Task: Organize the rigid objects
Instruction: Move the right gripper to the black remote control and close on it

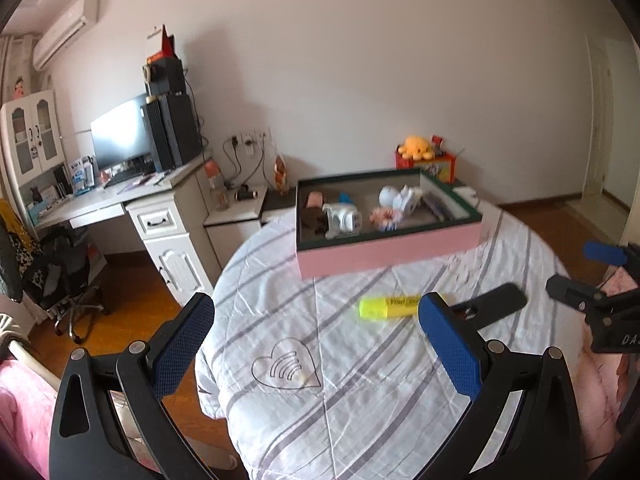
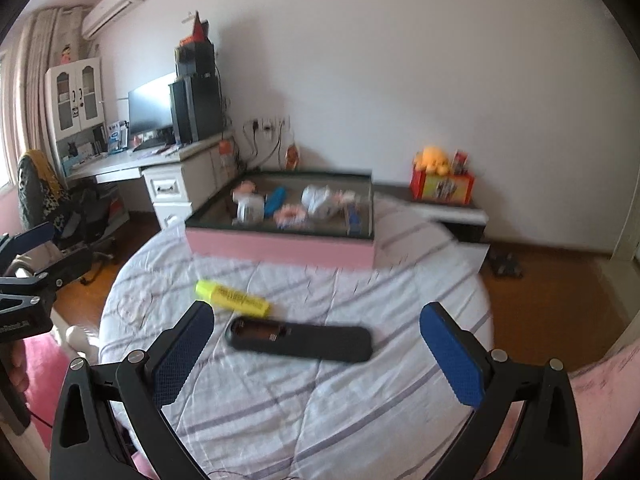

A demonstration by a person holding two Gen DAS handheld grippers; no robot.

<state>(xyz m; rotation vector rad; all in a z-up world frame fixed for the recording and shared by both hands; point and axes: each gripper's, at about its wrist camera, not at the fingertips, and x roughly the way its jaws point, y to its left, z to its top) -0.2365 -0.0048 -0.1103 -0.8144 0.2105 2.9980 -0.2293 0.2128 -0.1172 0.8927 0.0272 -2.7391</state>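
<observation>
Both jaws spread and empty, the right gripper [image 2: 316, 344] hovers over a black remote control [image 2: 300, 338] beside a yellow highlighter [image 2: 232, 294] on the striped quilt [image 2: 320, 400], apparently poised to pick it up for the pink box [image 2: 280, 250], while the left gripper [image 1: 316, 344] waits.

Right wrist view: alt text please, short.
Open right gripper hovers over a black remote lying on a striped quilt, a yellow highlighter just beyond it. Farther back sits a pink box holding small toys.
</observation>
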